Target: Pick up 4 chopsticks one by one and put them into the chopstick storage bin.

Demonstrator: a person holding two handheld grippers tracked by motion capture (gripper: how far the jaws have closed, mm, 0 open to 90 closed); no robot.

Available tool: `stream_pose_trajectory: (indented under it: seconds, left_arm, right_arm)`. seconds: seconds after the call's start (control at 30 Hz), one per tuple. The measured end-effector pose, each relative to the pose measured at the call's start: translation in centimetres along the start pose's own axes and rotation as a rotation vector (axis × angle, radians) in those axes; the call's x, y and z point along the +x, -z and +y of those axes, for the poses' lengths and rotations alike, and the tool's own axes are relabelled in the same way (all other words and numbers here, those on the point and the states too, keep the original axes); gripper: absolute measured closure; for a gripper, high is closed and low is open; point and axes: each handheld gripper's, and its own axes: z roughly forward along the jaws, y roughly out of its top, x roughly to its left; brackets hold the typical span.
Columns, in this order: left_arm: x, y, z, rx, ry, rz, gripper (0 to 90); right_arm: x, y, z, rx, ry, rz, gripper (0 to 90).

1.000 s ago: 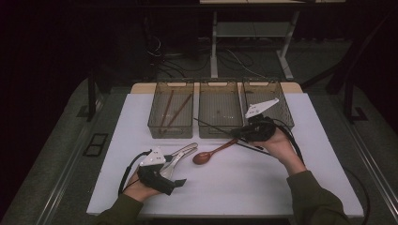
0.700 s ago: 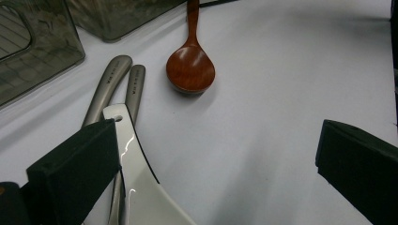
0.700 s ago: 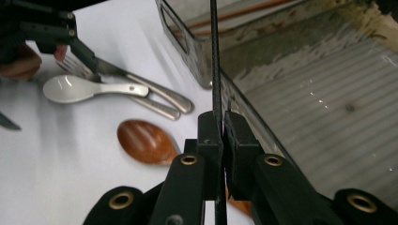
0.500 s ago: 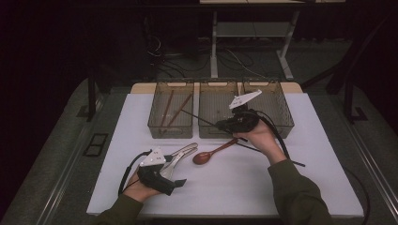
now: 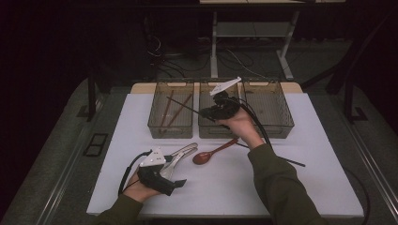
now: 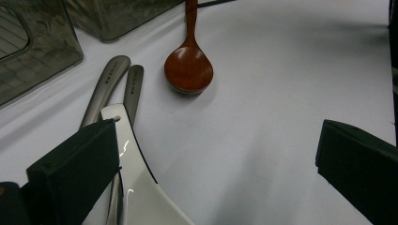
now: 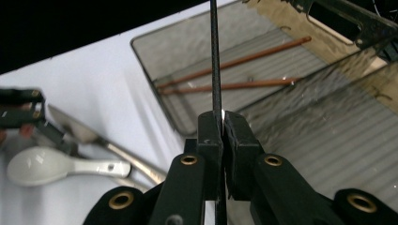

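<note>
My right gripper [image 5: 205,112] hovers over the middle clear bin [image 5: 216,130], shut on a thin black chopstick [image 5: 183,105] whose free end reaches out over the left bin [image 5: 171,132]. In the right gripper view the pads [image 7: 209,126] pinch the black chopstick [image 7: 215,56] above the left bin [image 7: 197,51], where two brown chopsticks [image 7: 234,61] lie. My left gripper [image 5: 176,171] rests open at the front left of the white mat. Its jaws [image 6: 216,159] stand wide, with a white ceramic spoon [image 6: 136,187] beside the left one.
A wooden spoon [image 5: 213,152] lies mid-mat, with two metal utensil handles [image 5: 183,152] beside it. A second black chopstick [image 5: 281,159] lies on the mat to the right. A third clear bin [image 5: 272,117] stands at the back right.
My right gripper has carried the black chopstick leftwards from the right bin to above the middle bin. The left gripper has stayed put.
</note>
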Motion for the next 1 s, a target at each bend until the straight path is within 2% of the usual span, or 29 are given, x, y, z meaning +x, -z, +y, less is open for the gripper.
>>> stream_pose_trajectory:
  seconds: [0.17, 0.4, 0.6, 0.77, 1.0]
  left_arm:
    - [0.0, 0.1, 0.0, 0.006, -0.01, 0.001, 0.0]
    - [0.0, 0.2, 0.0, -0.006, 0.002, 0.003, 0.0]
    - [-0.1, 0.2, -0.1, 0.0, -0.011, 0.001, 0.0]
    - [-0.1, 0.3, -0.1, -0.004, -0.013, 0.0, 0.0]
    - [-0.2, 0.2, -0.1, -0.003, -0.013, -0.005, 0.0]
  right_arm:
    - [0.1, -1.8, 1.5, 0.006, -0.004, -0.006, 85.7]
    - [0.5, -4.5, 3.7, 0.011, -0.007, -0.008, 85.6]
    - [1.0, -6.9, 5.5, 0.023, 0.001, -0.019, 85.6]
    - [1.1, -8.7, 6.1, 0.035, 0.001, -0.026, 85.7]
    - [0.9, -10.6, 6.3, 0.056, -0.029, -0.039, 85.6]
